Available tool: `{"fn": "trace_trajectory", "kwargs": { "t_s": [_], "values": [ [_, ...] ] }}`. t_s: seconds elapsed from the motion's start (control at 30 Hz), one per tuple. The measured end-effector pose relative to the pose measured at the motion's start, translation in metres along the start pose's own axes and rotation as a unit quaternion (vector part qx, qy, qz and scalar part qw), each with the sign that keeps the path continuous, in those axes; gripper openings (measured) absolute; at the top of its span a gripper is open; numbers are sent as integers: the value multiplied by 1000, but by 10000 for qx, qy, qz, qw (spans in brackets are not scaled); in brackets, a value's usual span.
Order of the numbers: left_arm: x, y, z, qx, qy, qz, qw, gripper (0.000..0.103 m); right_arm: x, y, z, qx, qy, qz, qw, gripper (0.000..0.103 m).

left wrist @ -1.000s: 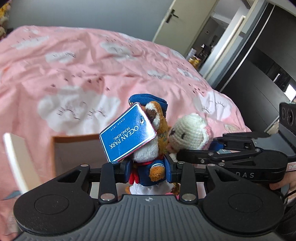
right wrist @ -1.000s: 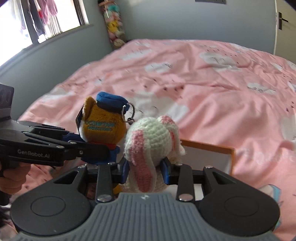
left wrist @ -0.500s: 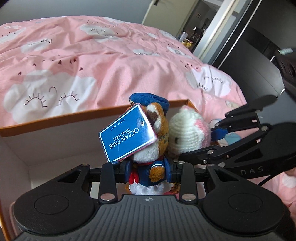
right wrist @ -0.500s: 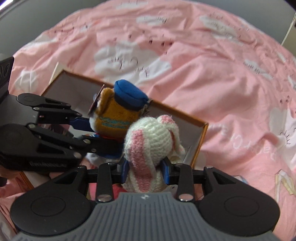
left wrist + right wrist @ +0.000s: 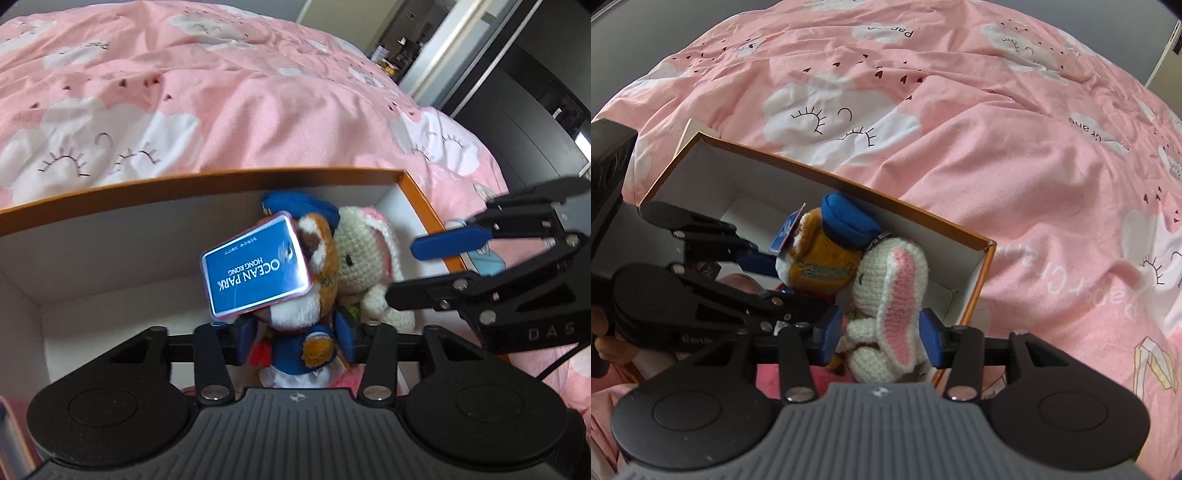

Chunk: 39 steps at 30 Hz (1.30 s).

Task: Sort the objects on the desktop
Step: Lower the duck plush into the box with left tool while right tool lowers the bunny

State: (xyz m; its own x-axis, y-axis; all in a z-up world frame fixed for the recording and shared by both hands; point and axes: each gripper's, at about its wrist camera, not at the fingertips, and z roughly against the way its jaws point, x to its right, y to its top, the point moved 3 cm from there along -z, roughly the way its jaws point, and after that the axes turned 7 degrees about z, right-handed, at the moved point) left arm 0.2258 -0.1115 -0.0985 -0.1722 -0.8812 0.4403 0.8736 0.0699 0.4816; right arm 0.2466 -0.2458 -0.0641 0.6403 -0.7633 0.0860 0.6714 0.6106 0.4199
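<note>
Inside the orange-rimmed box (image 5: pixel 975 288) on the pink bedspread (image 5: pixel 997 155), I am positioning both toys side by side, touching. My left gripper (image 5: pixel 295 341) has just been opening; its pads are standing apart around the sailor plush (image 5: pixel 306 314) with the blue tag (image 5: pixel 255 273). My right gripper (image 5: pixel 879 332) has likewise been opening, pads spread beside the crocheted rabbit (image 5: pixel 886 295).
</note>
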Motion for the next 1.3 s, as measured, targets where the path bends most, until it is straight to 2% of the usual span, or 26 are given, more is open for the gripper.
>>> {"fn": "trace_trajectory", "kwargs": {
  "t_s": [0.13,0.17,0.2,0.23,0.37,0.4,0.43,0.5,0.63,0.8,0.97,1.13,1.3],
  "values": [
    [-1,1,10,94,99,52,9999,58,-1,-2,4,158,-85,-12,9998,47],
    [-2,0,13,130,117,40,9998,56,-1,-2,5,227,-108,-16,9997,47],
    [-2,0,15,146,100,30,9998,43,-2,-2,7,303,-129,-19,9995,47],
    [-3,0,15,162,85,48,9998,38,-3,-1,8,378,-136,-8,9992,47],
    [-6,1,10,173,108,125,9997,34,-2,6,6,626,-183,-101,9978,46],
    [-6,1,9,168,85,126,9997,33,-1,8,2,605,-157,-150,9979,41],
    [-5,2,7,160,76,114,9998,33,0,8,-2,579,-137,-200,9980,29],
    [-4,1,5,148,100,71,9998,33,2,8,-11,428,-217,-252,9985,20],
    [-4,0,-1,76,74,121,9999,33,5,5,-19,350,-296,-345,9984,20],
    [-3,2,-6,-3,76,193,9998,32,1,6,-31,151,-594,-182,9980,20],
    [-4,4,-8,-42,99,265,9996,32,1,12,-45,-17,-768,-135,9970,25],
    [-7,3,-5,-57,117,314,9994,32,2,12,-52,-155,-691,-152,9974,24],
    [-9,2,-5,-77,132,315,9994,33,6,13,-43,-333,-793,-139,9962,24]
  ]
}}
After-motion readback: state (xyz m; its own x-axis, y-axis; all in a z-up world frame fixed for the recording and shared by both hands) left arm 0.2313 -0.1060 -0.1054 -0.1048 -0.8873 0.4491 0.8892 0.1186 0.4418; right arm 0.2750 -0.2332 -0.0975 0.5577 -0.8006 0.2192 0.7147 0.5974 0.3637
